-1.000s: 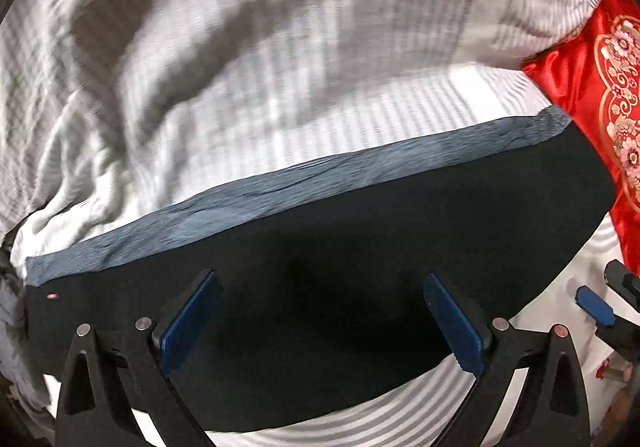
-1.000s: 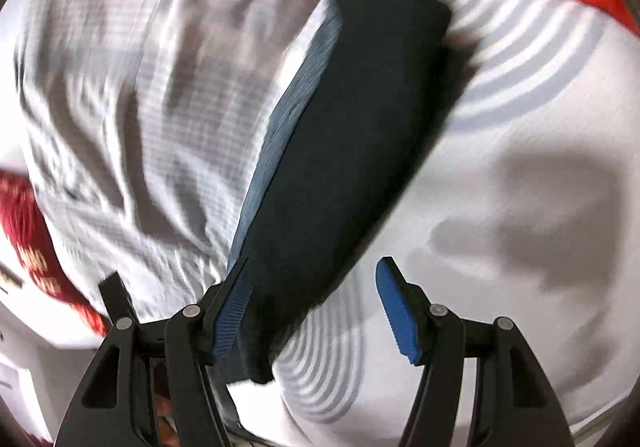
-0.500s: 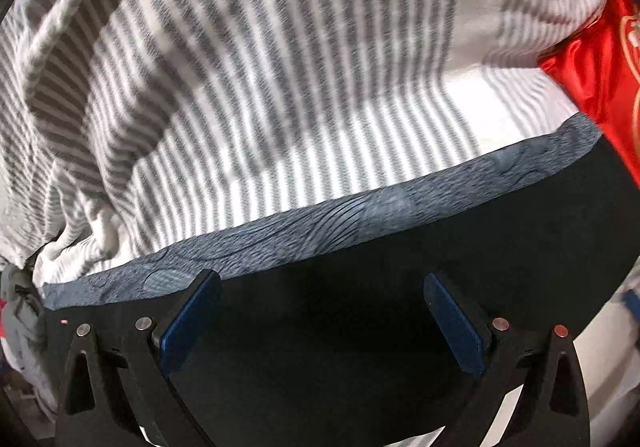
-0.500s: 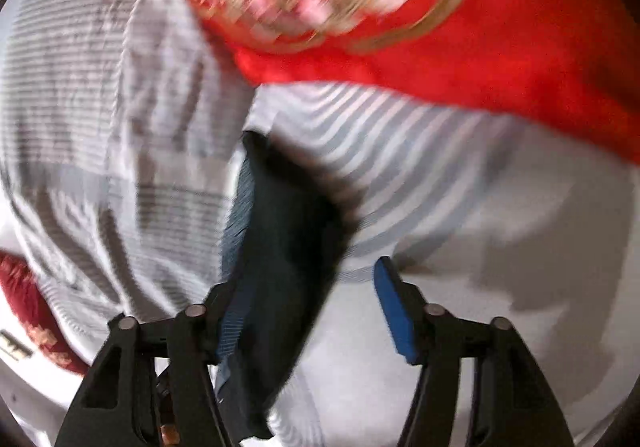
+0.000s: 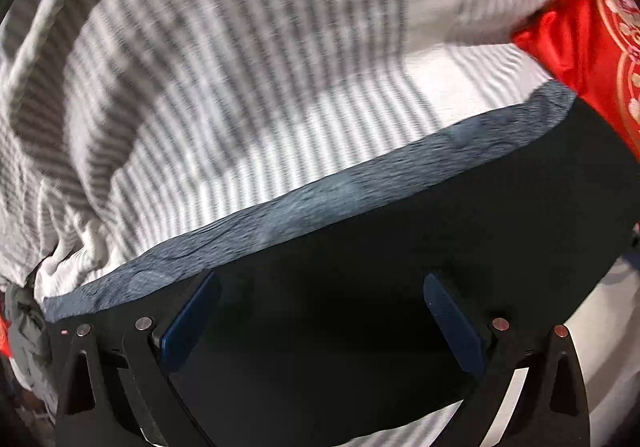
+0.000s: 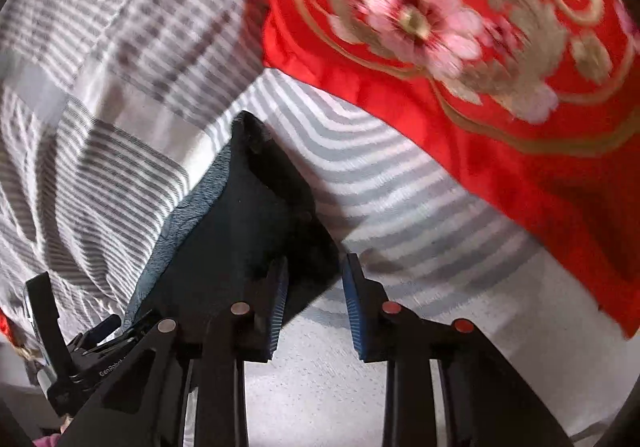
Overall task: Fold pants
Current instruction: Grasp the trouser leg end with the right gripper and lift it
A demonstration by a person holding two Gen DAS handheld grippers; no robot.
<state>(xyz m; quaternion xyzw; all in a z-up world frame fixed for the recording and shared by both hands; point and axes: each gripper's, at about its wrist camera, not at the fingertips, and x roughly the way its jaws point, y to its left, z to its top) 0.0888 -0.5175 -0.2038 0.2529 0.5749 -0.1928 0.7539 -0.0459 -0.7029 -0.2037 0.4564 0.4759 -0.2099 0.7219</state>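
Black fabric with a grey-blue band along one edge, the pants (image 5: 400,267) lie flat across a grey-and-white striped sheet (image 5: 240,87) on a bed, beside a red cover (image 6: 500,127) embroidered with gold scrolls and pink flowers. The left tongs (image 5: 320,323) hover over the dark cloth with their blue pads spread wide, one on each side, neither pad pressing on it. The right tongs (image 6: 314,307) point down at the near corner of the pants (image 6: 248,231); their jaws are closing, the corner of the cloth lies between the pads, and a gap still shows between the right pad and the fabric. The left tongs' black frame shows at the lower left of the right wrist view.
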